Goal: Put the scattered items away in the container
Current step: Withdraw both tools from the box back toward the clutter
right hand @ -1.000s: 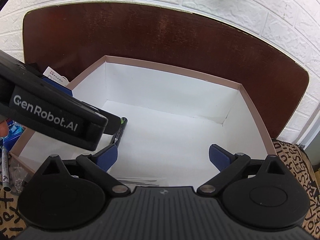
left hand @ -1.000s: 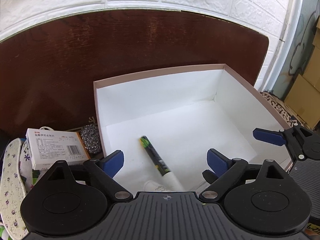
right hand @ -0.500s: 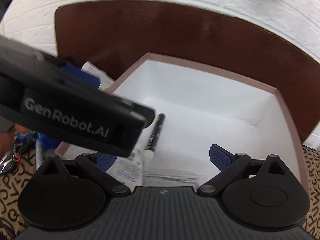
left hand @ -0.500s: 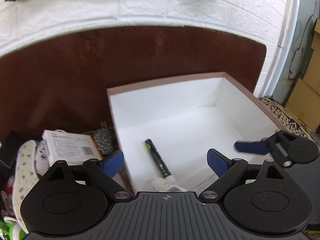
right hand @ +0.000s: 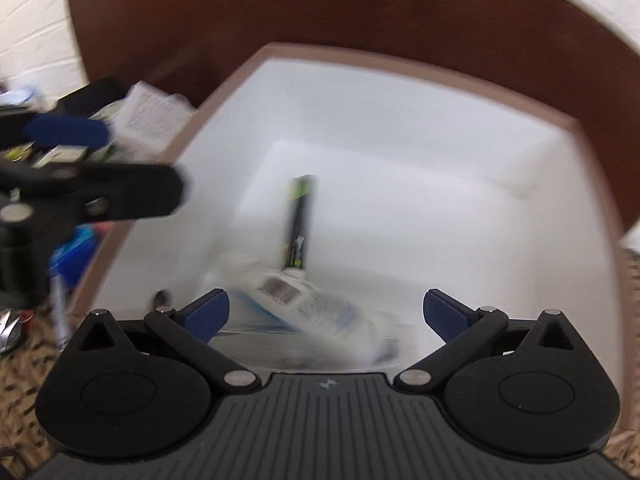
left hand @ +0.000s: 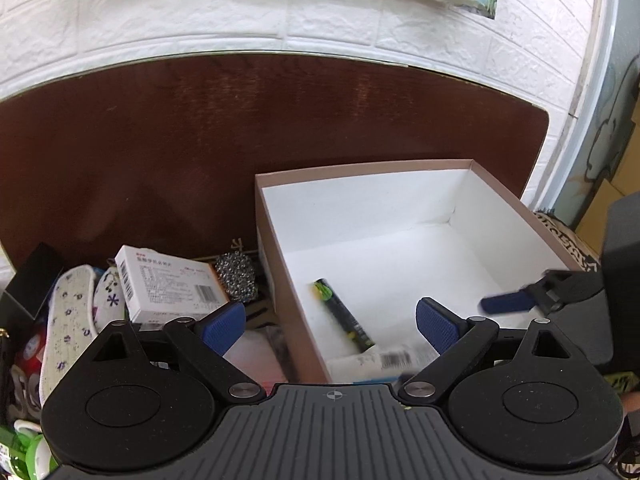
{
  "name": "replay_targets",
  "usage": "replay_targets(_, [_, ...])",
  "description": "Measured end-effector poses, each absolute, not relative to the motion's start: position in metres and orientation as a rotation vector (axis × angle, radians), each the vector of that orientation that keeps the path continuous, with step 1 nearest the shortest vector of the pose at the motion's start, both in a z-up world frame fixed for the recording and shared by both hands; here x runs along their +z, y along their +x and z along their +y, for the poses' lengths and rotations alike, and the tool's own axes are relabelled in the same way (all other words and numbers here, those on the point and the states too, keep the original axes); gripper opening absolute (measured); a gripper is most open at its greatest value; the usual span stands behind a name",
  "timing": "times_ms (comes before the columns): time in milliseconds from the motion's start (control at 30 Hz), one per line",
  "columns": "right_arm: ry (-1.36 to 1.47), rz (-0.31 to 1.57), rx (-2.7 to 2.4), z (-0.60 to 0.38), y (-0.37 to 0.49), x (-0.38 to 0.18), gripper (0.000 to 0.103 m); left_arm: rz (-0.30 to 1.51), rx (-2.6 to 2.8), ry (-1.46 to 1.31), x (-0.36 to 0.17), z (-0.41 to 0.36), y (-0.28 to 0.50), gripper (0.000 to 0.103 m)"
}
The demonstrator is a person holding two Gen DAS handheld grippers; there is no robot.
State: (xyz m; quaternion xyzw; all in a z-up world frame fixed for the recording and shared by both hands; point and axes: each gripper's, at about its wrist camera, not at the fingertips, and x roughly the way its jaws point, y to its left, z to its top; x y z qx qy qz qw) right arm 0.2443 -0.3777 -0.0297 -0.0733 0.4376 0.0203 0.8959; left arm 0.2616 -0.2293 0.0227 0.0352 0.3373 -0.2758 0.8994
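From the left wrist, the left gripper (left hand: 330, 322) hangs with jaws spread and empty over the box (left hand: 500, 196) wall, pillbox (left hand: 168, 288) just left; from the right, the right gripper's (right hand: 326, 312) jaws gape empty above a packet (right hand: 308, 308) and pen (right hand: 299, 224) inside, so a careless left descent could clip the wall.

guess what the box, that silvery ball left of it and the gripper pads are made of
Box: likely cardboard, matte white inside, thin pinkish-brown rim with folded corners. Silvery ball: probably a steel-wire scourer, glinting tangled coils. Left gripper pads: seemingly rubber or soft plastic, matte blue, finely textured.
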Motion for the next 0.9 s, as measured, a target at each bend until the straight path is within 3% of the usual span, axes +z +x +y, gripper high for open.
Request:
replay_targets(100, [-0.3,0.867,-0.082,-0.371,0.24,-0.03,0.103,0.704,-0.568,0.064,0.023,-0.226,0.259,0.098])
replay_targets(900, [-0.087,0.491,0.107,-0.31,0.112,0.021,0.103,0.518,-0.434,0.016,0.043,-0.147,0.148,0.103])
